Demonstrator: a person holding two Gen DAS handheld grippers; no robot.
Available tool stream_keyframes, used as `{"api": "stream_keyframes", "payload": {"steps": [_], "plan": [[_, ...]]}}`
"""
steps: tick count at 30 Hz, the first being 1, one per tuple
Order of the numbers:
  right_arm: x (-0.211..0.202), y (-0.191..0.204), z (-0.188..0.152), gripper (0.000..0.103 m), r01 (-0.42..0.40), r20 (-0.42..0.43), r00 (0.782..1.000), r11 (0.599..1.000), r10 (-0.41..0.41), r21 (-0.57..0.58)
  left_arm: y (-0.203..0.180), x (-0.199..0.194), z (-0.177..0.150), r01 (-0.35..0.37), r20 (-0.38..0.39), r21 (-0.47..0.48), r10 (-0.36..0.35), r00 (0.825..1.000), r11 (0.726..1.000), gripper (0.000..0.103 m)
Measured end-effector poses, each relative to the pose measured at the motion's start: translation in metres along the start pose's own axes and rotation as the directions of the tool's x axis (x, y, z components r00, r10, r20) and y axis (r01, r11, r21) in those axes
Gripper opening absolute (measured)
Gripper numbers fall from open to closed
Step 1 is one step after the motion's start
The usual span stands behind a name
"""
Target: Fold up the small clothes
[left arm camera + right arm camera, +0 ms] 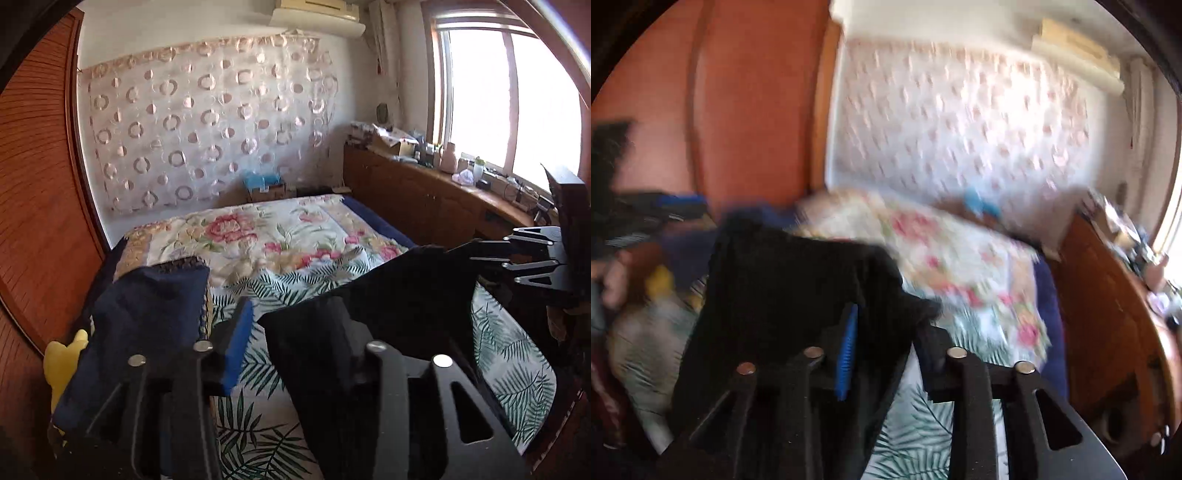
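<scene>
Daylight from the window (517,103) falls across a bed (280,236) covered by a flowered quilt, with a leaf-print sheet (517,354) nearer the cameras. The black garment (399,295) hangs above this sheet, stretched between the two tools.

The left tongs (291,321) stand open. The blue pad (236,347) of one finger is bare, and the leaf-print sheet shows through the gap beside it. The other finger is hidden under a corner of the black garment, which drapes over it without being pinched. From there the cloth runs across to the fingers of the right tongs at the edge of the left wrist view.

The right wrist view is blurred. There the right tongs (886,325) also stand apart, with the sheet visible between their fingers lower down. The garment lies over the finger that carries the ribbed blue pad (846,354), and its edge reaches across the gap near the tips. I cannot tell whether it touches the far finger.

A navy cloth (147,314) is heaped at the near left side of the bed, just behind the left tool, with something yellow (62,354) beside it. A wooden wardrobe (40,184) stands along the left, and a cluttered wooden cabinet (424,195) runs under the window.
</scene>
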State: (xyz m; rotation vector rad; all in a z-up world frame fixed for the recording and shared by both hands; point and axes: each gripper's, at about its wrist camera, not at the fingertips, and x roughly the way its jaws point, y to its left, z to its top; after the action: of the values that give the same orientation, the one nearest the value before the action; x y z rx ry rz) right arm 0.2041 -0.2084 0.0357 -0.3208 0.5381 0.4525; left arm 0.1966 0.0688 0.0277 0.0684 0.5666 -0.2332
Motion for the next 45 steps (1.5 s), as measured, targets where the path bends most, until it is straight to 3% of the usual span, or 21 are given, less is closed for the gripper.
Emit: {"api": "stream_keyframes", "payload": {"steps": [2,4,11,19,29,33,35,36,37,41,45], "plan": [[0.025,-0.006,-0.016,0.041,0.003,-0.064,0.998,1.000,-0.001,0.026,-0.002,0.007,-0.016,0.015,-0.036,-0.003,-0.015,0.999,1.000,0.072],[0.031,-0.008,-0.031,0.045,0.030,-0.072,0.997,0.999,-0.028,0.025,-0.002,0.010,-0.031,0.029,-0.054,-0.013,-0.030,0.998,0.999,0.078],[0.011,-0.013,-0.058,0.048,-0.014,-0.107,0.994,0.996,0.024,0.093,-0.009,0.001,-0.061,0.044,-0.097,-0.051,-0.049,0.994,0.998,0.078],[0.026,0.004,-0.068,0.048,-0.067,-0.087,0.993,0.989,0.079,0.130,-0.021,0.001,-0.094,0.056,-0.137,-0.058,-0.064,0.989,0.997,0.078],[0.127,-0.013,-0.022,0.045,-0.136,-0.071,0.985,0.965,0.156,0.224,-0.018,0.007,-0.100,0.066,-0.141,-0.095,-0.079,0.987,0.993,0.078],[0.169,-0.014,-0.022,0.045,-0.147,-0.128,0.974,0.948,0.189,0.281,-0.018,0.007,-0.104,0.075,-0.143,-0.106,-0.090,0.986,0.991,0.078],[0.178,-0.015,-0.023,0.032,-0.160,-0.146,0.967,0.943,0.209,0.293,-0.020,0.007,-0.105,0.082,-0.145,-0.106,-0.097,0.985,0.991,0.078],[0.177,-0.014,-0.022,0.010,-0.183,-0.142,0.962,0.937,0.232,0.296,-0.020,0.006,-0.106,0.084,-0.147,-0.106,-0.100,0.984,0.991,0.078],[0.176,-0.014,-0.020,0.005,-0.201,-0.139,0.958,0.935,0.250,0.291,-0.021,0.006,-0.107,0.086,-0.149,-0.106,-0.101,0.984,0.991,0.078],[0.142,-0.029,-0.009,0.003,-0.180,-0.062,0.977,0.941,0.205,0.288,-0.023,0.005,-0.109,0.092,-0.155,-0.110,-0.109,0.982,0.990,0.078],[0.113,-0.058,-0.004,0.003,-0.015,-0.073,0.996,0.930,0.045,0.366,-0.025,0.003,-0.110,0.098,-0.155,-0.117,-0.115,0.981,0.988,0.078]]}}
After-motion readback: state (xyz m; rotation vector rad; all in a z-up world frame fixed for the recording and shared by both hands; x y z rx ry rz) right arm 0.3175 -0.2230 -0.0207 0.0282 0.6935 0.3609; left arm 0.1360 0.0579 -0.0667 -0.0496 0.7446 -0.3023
